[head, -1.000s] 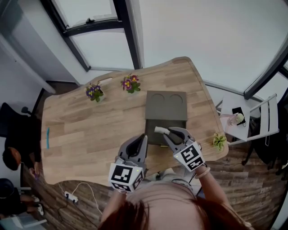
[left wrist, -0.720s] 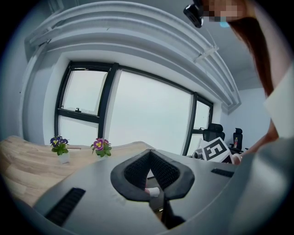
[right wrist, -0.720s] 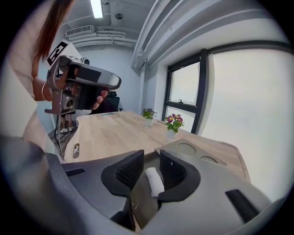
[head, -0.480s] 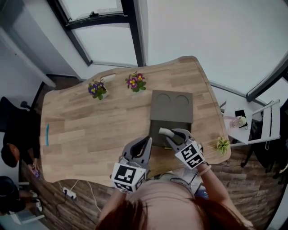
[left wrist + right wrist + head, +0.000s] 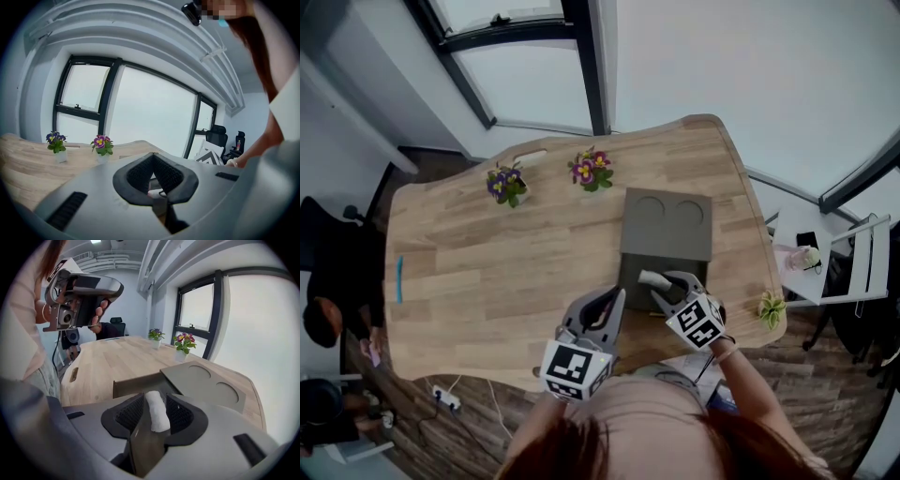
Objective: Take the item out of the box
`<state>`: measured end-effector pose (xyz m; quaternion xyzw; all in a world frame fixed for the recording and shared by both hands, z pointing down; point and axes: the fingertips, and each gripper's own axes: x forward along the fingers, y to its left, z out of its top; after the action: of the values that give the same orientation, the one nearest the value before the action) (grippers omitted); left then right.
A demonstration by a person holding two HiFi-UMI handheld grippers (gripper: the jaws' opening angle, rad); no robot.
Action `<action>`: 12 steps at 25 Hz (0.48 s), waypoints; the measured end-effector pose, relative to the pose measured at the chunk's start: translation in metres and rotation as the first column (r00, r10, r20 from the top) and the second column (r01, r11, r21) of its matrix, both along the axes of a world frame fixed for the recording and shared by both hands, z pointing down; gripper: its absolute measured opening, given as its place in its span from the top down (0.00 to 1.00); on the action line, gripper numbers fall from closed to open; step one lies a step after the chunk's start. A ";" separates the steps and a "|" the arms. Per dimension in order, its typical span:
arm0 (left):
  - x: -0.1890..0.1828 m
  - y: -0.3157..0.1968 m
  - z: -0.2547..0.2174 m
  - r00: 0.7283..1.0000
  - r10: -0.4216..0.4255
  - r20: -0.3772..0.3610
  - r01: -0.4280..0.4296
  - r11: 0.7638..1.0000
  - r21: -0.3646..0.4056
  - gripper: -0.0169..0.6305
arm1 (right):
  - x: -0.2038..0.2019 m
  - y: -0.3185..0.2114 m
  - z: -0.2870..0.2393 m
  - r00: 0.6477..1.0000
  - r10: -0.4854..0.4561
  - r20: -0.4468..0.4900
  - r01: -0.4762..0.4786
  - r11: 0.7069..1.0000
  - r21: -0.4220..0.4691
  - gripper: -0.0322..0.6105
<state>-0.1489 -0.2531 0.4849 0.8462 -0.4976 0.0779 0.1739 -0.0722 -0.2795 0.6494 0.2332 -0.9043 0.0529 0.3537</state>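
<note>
We're looking down on the wooden worktop [image 5: 487, 272], which is filling mid-frame. The grey box [image 5: 667, 234] is lying open centre-right, lid flat. Our right gripper [image 5: 662, 285] is hovering over the box's lower half, jaws clamping the white roll [image 5: 651, 277]. The left gripper [image 5: 614, 300] is sitting just beside it, lower centre, jaws closed w/ nothing between.

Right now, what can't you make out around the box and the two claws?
Box interior: head view, covered by the right claw and its white roll; right gripper view, blocked by the claw's own body.
Roll's lower end: right gripper view, sunk between the pads.
Blue strip on the table: head view, too small to identify.
Box from the left gripper view: hidden behind the left claw body.
</note>
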 end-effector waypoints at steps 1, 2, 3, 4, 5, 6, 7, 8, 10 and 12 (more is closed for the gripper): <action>0.000 -0.001 0.001 1.000 0.000 -0.001 0.000 1.000 -0.001 0.97 | 0.000 0.000 0.004 1.000 -0.003 -0.012 0.003 1.000 -0.005 0.77; -0.001 -0.001 0.003 1.000 -0.002 -0.001 0.002 1.000 -0.001 0.97 | 0.001 -0.001 0.008 1.000 -0.006 -0.023 0.006 1.000 -0.011 0.76; -0.001 -0.002 0.004 1.000 -0.003 -0.001 0.003 1.000 -0.002 0.97 | 0.002 -0.001 0.012 0.999 -0.009 -0.033 0.008 1.000 -0.017 0.76; -0.001 -0.003 0.005 1.000 -0.005 -0.002 0.005 1.000 -0.004 0.97 | 0.002 -0.002 0.015 0.999 -0.010 -0.041 0.009 1.000 -0.022 0.75; -0.001 -0.004 0.006 1.000 -0.005 -0.002 0.005 1.000 -0.006 0.97 | 0.002 -0.003 0.018 0.999 -0.012 -0.049 0.011 1.000 -0.027 0.75; -0.001 -0.004 0.007 1.000 -0.006 -0.002 0.006 1.000 -0.008 0.97 | 0.003 -0.004 0.021 0.998 -0.014 -0.057 0.012 0.999 -0.032 0.74; -0.002 -0.005 0.008 1.000 -0.007 0.001 0.007 1.000 -0.010 0.97 | 0.003 -0.005 0.024 0.998 -0.017 -0.065 0.015 0.999 -0.038 0.74; -0.003 -0.006 0.009 1.000 -0.007 0.006 0.008 1.000 -0.012 0.97 | 0.003 -0.005 0.027 0.997 -0.021 -0.072 0.018 0.999 -0.044 0.74; -0.004 -0.006 0.012 1.000 -0.007 0.015 0.007 1.000 -0.018 0.97 | 0.002 -0.006 0.032 0.996 -0.030 -0.082 0.025 0.998 -0.057 0.74; -0.004 -0.007 0.013 1.000 -0.007 0.012 0.007 1.000 -0.019 0.97 | 0.001 -0.006 0.035 0.995 -0.037 -0.090 0.031 0.997 -0.067 0.74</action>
<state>-0.1524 -0.2604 0.4976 0.8423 -0.5008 0.0873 0.1791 -0.0715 -0.2859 0.6849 0.2082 -0.8888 0.0659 0.4030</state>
